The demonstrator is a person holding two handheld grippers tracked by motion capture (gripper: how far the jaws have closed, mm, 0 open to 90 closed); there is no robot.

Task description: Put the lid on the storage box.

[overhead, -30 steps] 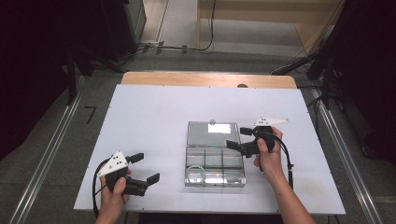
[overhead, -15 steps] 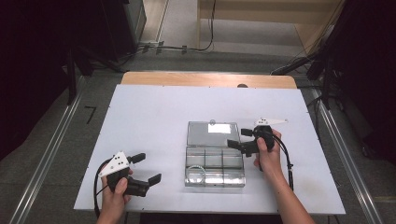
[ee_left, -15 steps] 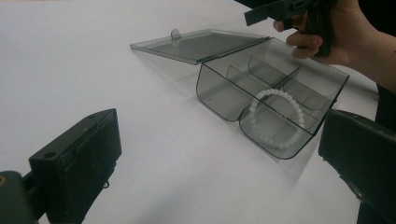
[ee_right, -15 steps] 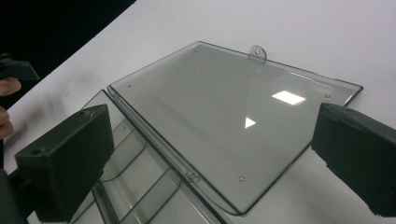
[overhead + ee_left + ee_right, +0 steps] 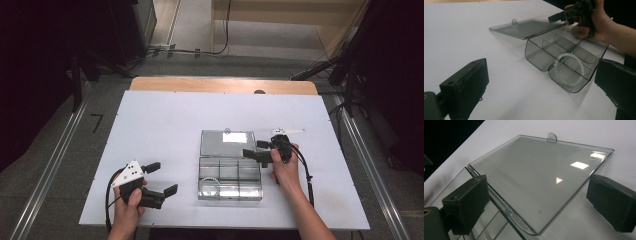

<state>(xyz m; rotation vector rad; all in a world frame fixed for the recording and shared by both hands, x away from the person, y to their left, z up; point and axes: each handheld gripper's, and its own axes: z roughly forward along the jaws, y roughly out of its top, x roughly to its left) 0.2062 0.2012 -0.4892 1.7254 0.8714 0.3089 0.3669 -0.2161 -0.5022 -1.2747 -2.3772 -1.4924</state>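
Centre frame: open box [image 5: 230,176], bracelet [image 5: 210,187] inside; right tool [image 5: 256,149], jaws apart, over lid [image 5: 227,142]; left tool [image 5: 161,178], jaws apart, lower left.

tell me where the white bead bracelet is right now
The white bead bracelet lies in the near-left corner compartment of the clear plastic divided box, right of the left gripper.

Clear box lid [image 5: 541,177] flat on white table [image 5: 599,135], btwn 2 wide-apart black jaws.
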